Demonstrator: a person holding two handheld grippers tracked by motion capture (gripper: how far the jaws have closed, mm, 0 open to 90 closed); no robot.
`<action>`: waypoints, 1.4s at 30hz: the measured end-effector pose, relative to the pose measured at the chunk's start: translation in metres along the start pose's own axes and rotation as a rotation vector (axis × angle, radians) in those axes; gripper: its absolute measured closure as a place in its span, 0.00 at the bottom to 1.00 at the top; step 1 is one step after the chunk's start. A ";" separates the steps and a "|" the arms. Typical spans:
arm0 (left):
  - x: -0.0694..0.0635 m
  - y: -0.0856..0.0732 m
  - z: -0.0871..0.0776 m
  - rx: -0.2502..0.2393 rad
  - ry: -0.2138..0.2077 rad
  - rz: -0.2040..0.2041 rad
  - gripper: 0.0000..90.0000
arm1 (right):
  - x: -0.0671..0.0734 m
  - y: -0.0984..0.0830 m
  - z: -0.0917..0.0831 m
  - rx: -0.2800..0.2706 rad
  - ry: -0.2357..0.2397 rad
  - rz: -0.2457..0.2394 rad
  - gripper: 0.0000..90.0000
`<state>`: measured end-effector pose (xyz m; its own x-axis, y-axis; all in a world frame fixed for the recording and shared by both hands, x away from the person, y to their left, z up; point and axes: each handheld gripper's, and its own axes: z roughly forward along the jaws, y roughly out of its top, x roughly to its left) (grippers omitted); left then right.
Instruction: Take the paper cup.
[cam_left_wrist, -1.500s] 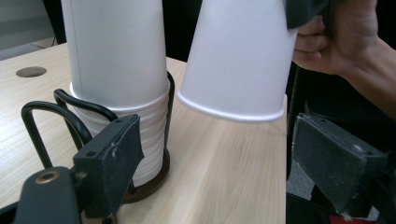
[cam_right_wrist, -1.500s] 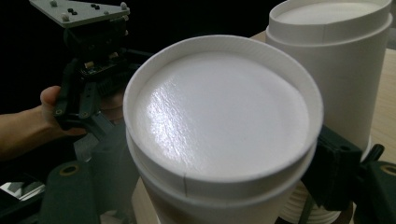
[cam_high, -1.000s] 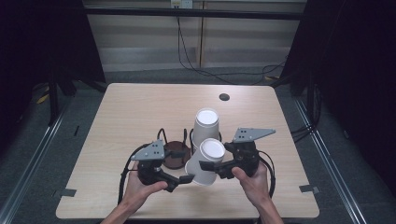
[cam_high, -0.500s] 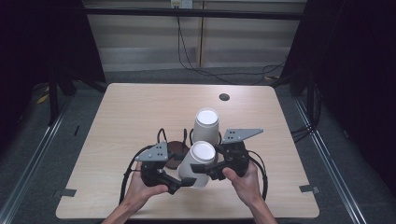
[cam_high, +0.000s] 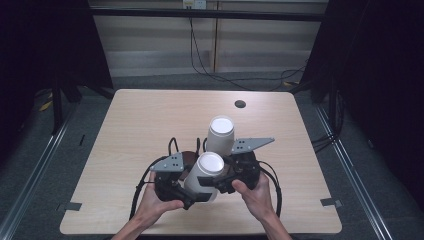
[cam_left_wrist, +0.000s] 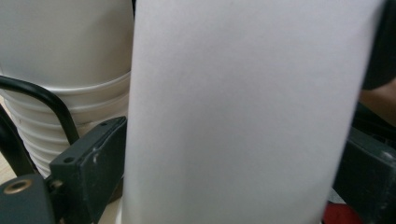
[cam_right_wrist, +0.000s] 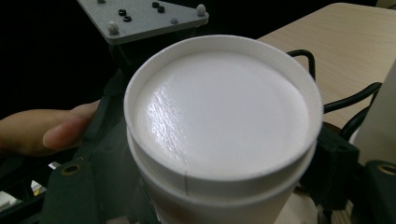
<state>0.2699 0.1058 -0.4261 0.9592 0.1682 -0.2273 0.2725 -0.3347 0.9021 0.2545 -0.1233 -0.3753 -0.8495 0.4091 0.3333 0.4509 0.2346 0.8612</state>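
I have the white cup (cam_high: 204, 172) base-up and tilted, low over the near edge of the bench (cam_high: 150, 120), with the left gripper (cam_high: 194, 194) and the right gripper (cam_high: 226, 179) meeting on it from either side. The left fingers have just been opening and now stand spread, with the cup wall between them and no squeeze that I can see. The right fingers sit tight against both sides of the cup, which I read as a pinch. The main risk is in the handover. With the left fingers released, the cup hangs on one thin-walled grip, so it can pivot, slip down to the bench, or crush if I squeeze harder. A second risk is the cup stack (cam_high: 220, 134) just behind. A careless swing of either gripper or its cable can tip it. The left gripper view shows the cup wall (cam_left_wrist: 243, 112) up close, with a finger (cam_left_wrist: 88, 168) at its edge and the ribbed rims of the stack (cam_left_wrist: 65, 98) beyond, but nothing of the cup's base. The right gripper view shows that base (cam_right_wrist: 219, 112) and a stepped edge below it, so I judge that two cups may be nested, and one can drop free. The high view alone gives the spacing between cup, stack and bench edge
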 end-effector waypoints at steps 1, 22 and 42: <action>0.000 0.000 0.001 0.009 0.000 0.002 0.07 | 0.000 0.000 0.001 -0.001 0.003 0.000 0.28; 0.000 -0.005 -0.002 0.082 -0.011 0.030 0.19 | -0.002 -0.002 0.009 0.016 0.034 0.010 0.25; 0.003 -0.005 -0.011 0.232 -0.013 0.002 0.20 | -0.006 -0.007 -0.002 0.015 0.063 -0.010 0.17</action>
<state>0.2707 0.1184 -0.4271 0.9603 0.1562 -0.2313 0.2791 -0.5395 0.7944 0.2558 -0.1293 -0.3825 -0.8695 0.3501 0.3485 0.4457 0.2520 0.8590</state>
